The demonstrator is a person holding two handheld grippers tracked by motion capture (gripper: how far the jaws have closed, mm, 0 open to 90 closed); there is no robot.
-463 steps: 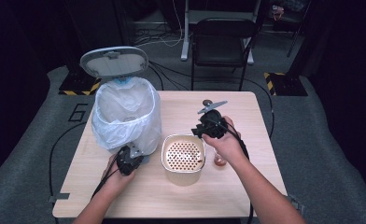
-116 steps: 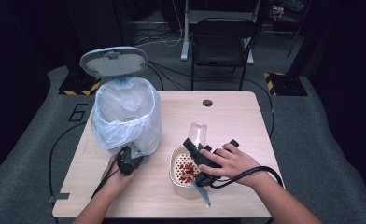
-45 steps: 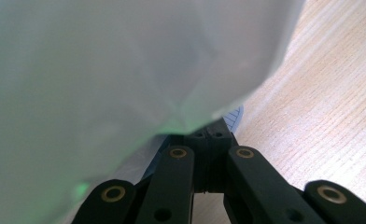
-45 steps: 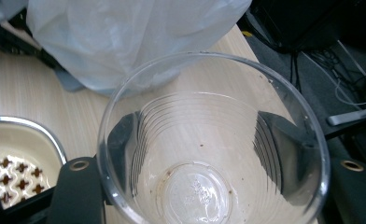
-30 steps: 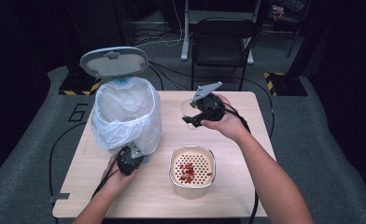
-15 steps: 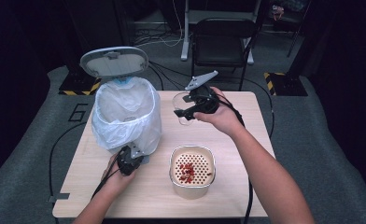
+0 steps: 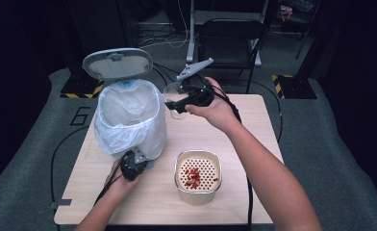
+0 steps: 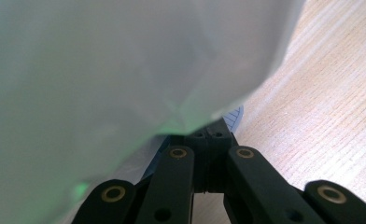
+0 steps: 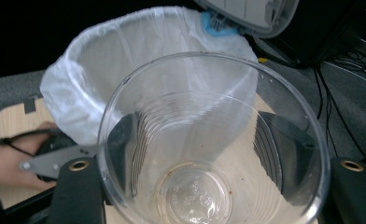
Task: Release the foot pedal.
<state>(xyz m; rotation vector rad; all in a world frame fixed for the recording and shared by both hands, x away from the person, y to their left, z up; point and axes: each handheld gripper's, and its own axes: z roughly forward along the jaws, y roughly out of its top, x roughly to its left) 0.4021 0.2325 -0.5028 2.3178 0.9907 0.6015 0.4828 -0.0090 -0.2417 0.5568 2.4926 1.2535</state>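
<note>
Clear plastic cup (image 9: pixel 214 140) is what the work turns on just now: it sits pinched between the jaws of the right gripper (image 7: pixel 184 101), held up in the air over the far part of the wooden table (image 7: pixel 254 125), just beside the rim of the lined trash bin (image 7: pixel 129 120). Seen down its mouth in the right gripper view, the cup looks empty, ribbed on the wall, with only a faint brownish smear and a few specks round the bottom. The red bits (image 7: pixel 193 176) already lie on the perforated insert of the cream-coloured strainer container (image 7: pixel 197 178) near the front edge, so I'd judge the emptying done and the cup on its way to be thrown away; dropping it into the white bag is what seems left. The bin's grey lid (image 7: pixel 118 63) stands open, so nothing bars the way. The left gripper (image 7: pixel 132 166) rests low against the foot of the bin, its jaws pressed together; in the left gripper view the white liner (image 8: pixel 125 70) hangs over them, and I'd guess it is holding the lid open or steadying the bin, though I can't tell what, if anything, it pinches.
</note>
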